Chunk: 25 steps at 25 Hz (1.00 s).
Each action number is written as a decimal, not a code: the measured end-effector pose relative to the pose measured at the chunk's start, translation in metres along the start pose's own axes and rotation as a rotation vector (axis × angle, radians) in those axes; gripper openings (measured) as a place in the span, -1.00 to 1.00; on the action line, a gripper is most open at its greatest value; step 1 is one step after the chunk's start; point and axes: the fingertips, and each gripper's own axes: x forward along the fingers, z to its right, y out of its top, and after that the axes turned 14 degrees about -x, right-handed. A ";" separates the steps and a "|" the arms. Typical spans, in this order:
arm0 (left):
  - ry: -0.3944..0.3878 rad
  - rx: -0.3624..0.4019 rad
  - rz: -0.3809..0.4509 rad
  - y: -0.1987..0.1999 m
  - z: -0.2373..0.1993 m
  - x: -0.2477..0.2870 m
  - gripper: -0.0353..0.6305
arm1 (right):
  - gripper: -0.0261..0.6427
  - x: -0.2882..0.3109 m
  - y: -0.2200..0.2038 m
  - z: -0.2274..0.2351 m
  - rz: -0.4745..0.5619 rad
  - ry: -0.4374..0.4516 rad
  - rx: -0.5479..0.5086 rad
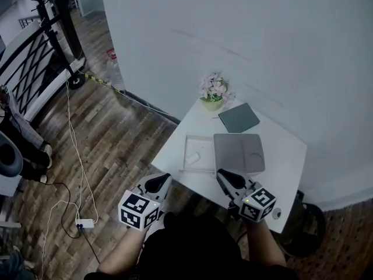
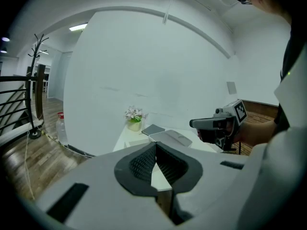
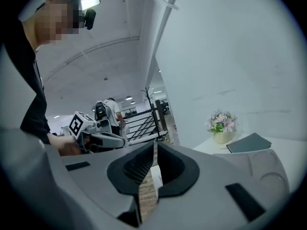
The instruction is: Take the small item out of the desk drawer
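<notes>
White desk [image 1: 280,174] standing against the wall, small white item [image 1: 194,156] lying in the shallow open drawer [image 1: 198,137] beside a grey pad [image 1: 238,150], left hand-held gripper [image 1: 157,182] and right hand-held gripper [image 1: 225,174] hovering at the desk's near edge, both jaw pairs pressing together, pinching nothing.

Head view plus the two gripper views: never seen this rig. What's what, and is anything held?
There is no robot here. A person holds a two-jaw gripper in each hand. The head view comes from a camera on their head looking down. It shows the left gripper and right gripper in front of a white desk. The other two pictures come from a camera riding on each gripper, looking along its jaws. On the desk are a pot of flowers, a dark notebook, a grey flat case and a shallow white tray, possibly the drawer, with a small white item in it. Both grippers' jaws are together and hold nothing.
</notes>
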 end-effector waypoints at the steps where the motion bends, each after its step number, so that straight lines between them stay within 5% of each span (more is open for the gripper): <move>1: -0.003 -0.004 0.001 0.000 -0.002 0.001 -0.86 | -0.91 0.007 0.002 0.000 -0.013 0.012 -0.015; 9: 0.070 -0.077 0.043 0.017 -0.031 0.019 -0.86 | -0.60 0.057 -0.004 0.022 -0.176 0.146 -0.245; 17: 0.230 -0.149 0.101 0.038 -0.049 0.037 -0.87 | -0.54 0.092 -0.046 0.043 -0.338 0.385 -0.537; 25: 0.336 -0.221 0.114 0.018 -0.065 0.026 -0.87 | -0.46 0.123 -0.093 0.032 -0.431 0.595 -0.680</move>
